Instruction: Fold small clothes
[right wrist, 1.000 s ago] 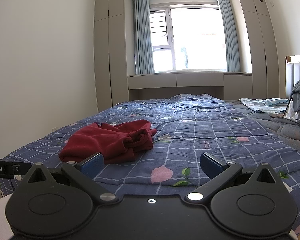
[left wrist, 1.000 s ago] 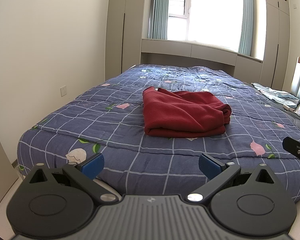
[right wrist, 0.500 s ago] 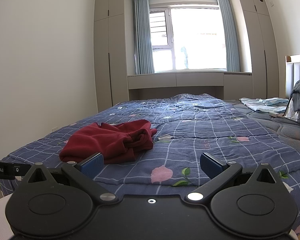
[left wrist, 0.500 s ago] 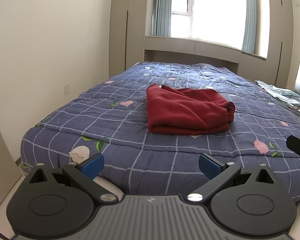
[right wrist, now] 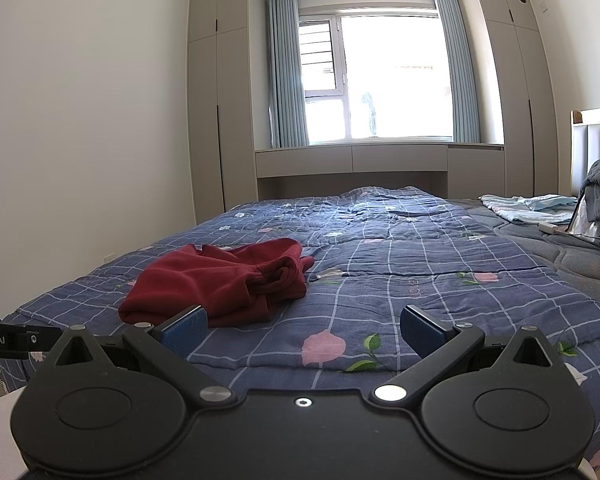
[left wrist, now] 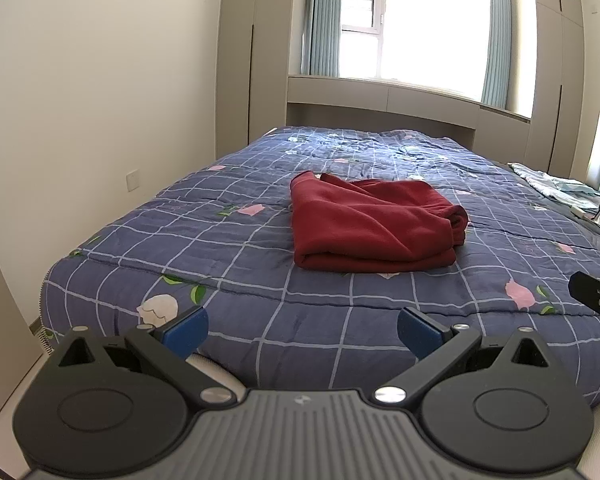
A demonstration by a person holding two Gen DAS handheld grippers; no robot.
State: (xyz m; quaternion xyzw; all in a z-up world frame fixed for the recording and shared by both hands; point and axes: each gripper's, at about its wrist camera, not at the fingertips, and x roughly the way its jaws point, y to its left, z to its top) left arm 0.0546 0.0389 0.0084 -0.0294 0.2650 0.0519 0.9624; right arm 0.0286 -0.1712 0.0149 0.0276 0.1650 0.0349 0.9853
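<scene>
Landmark: the bed quilt, navy with a pale grid and pink flower prints, spread over the bed; every place below is given against it.
Red garment: a dark red fleece piece lying folded in layers on the quilt, toward the left-hand half and well in from the near edge. From the left wrist view its thick fold faces the near edge and a rolled end sits at its right. From the right wrist view the rolled cuffs and loose ends face right.
Left gripper: held off the near edge of the quilt, its jaws spread wide with nothing between them, the blue pads well apart. It is clear of the garment, which lies straight ahead of it.
Right gripper: also off the near edge of the quilt, jaws spread wide and empty, blue pads well apart. The garment lies ahead and to its left, not touching it.
Other gripper in sight: a black part of the right tool shows at the right margin of the left wrist view, over the quilt's near edge.
Light blue cloth: lies crumpled beyond the quilt's far right side, on the grey mattress.
Window: bright, beyond the far end of the quilt, with blue curtains either side.
</scene>
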